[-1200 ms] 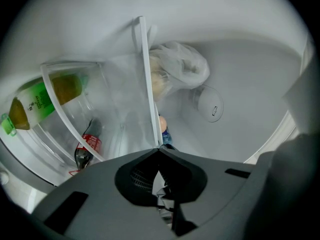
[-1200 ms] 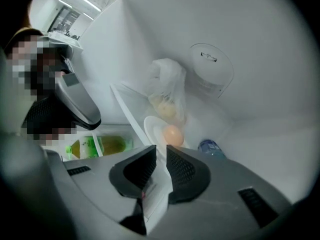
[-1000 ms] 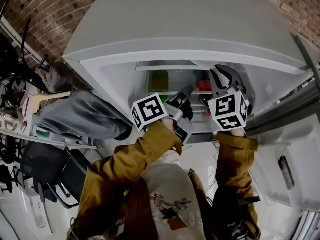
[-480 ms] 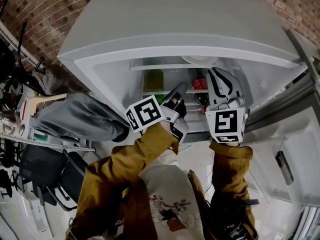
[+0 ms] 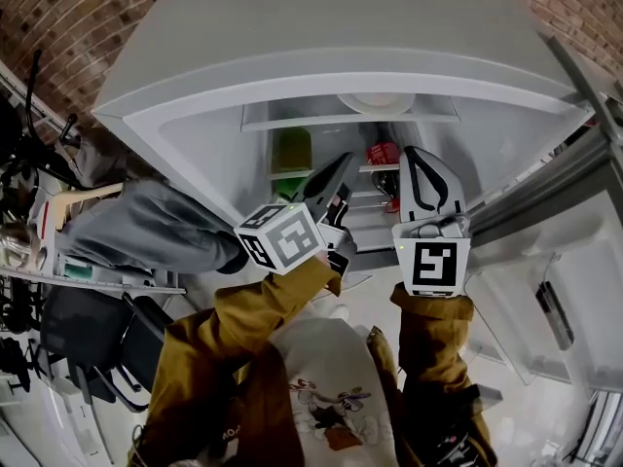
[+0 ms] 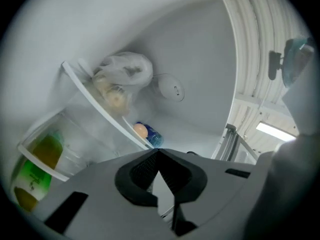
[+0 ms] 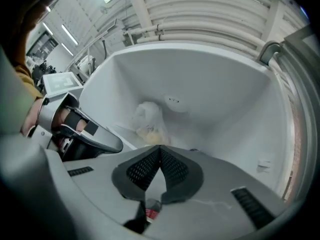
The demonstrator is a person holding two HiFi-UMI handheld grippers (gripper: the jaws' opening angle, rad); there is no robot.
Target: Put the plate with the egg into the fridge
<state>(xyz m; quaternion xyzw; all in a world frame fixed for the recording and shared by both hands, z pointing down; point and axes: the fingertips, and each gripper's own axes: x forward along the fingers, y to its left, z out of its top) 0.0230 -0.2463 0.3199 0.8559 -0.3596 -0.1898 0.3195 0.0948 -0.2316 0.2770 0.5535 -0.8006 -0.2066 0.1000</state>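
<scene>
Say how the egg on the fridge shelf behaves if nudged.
The egg looks smooth and round, so it would probably roll. It lies near the shelf edge, so a nudge might tip it off, likely cracking it.

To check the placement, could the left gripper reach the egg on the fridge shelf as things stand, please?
Probably yes: the left gripper faces the egg with nothing between, though its jaws are shut.

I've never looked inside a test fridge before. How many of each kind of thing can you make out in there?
Egg: 1
Blue item beside the egg: 1
White plastic bag of food: 1
Green-and-yellow container: 1
Red item: 1
Total: 5
</scene>
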